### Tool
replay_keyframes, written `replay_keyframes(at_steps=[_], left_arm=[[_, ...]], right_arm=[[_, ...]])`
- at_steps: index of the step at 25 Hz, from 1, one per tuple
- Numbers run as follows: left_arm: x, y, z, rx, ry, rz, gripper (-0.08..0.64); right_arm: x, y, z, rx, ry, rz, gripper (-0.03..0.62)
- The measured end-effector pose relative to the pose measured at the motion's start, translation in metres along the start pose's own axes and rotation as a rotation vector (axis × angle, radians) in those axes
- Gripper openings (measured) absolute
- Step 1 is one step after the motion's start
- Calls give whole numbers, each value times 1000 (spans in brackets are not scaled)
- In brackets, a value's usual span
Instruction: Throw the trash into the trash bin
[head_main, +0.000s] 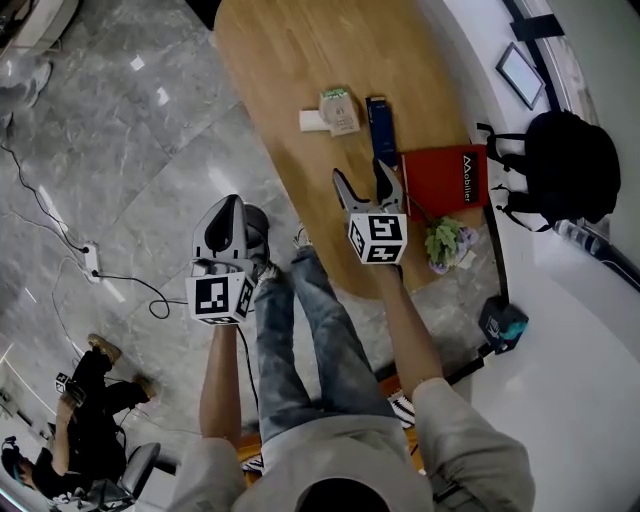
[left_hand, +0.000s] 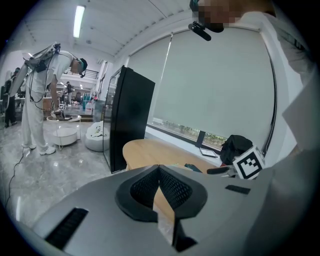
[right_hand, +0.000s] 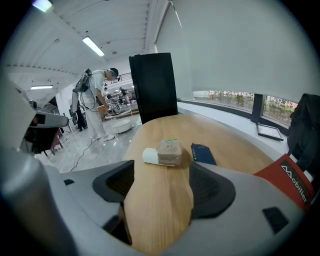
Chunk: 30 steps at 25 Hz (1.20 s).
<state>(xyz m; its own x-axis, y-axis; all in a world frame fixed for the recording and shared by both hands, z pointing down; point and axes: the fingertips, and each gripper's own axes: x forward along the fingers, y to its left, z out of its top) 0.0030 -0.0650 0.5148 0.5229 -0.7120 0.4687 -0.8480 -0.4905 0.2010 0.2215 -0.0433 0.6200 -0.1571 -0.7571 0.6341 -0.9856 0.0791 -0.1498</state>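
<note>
On the oval wooden table (head_main: 280, 60) lies a crumpled beige carton (head_main: 339, 110) with a white piece of paper (head_main: 311, 120) against its left side. In the right gripper view the carton (right_hand: 170, 152) and the paper (right_hand: 149, 156) lie straight ahead, a short way beyond the jaws. My right gripper (head_main: 368, 186) hovers over the table's near part, open, with only bare wood between its pads (right_hand: 162, 189). My left gripper (head_main: 228, 226) hangs over the floor left of the table, shut and empty (left_hand: 159, 172). No trash bin shows in any view.
A dark blue box (head_main: 380, 128) lies right of the carton, with a red box (head_main: 445, 180) and a small plant (head_main: 445, 243) nearer the table's right edge. A black backpack (head_main: 565, 165) sits on the white ledge. A tall black panel (left_hand: 131, 117) stands past the table. People stand on the grey floor (head_main: 110, 150).
</note>
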Motion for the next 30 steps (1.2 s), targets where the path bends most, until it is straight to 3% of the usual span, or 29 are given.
replay_keyframes(at_steps=[14, 30], left_arm=[[2, 6, 0, 6, 13, -7, 17], [-1, 8, -1, 9, 11, -9, 17]], right_arm=[[88, -19, 14, -50, 67, -25, 331], [97, -23, 11, -63, 94, -24, 328]])
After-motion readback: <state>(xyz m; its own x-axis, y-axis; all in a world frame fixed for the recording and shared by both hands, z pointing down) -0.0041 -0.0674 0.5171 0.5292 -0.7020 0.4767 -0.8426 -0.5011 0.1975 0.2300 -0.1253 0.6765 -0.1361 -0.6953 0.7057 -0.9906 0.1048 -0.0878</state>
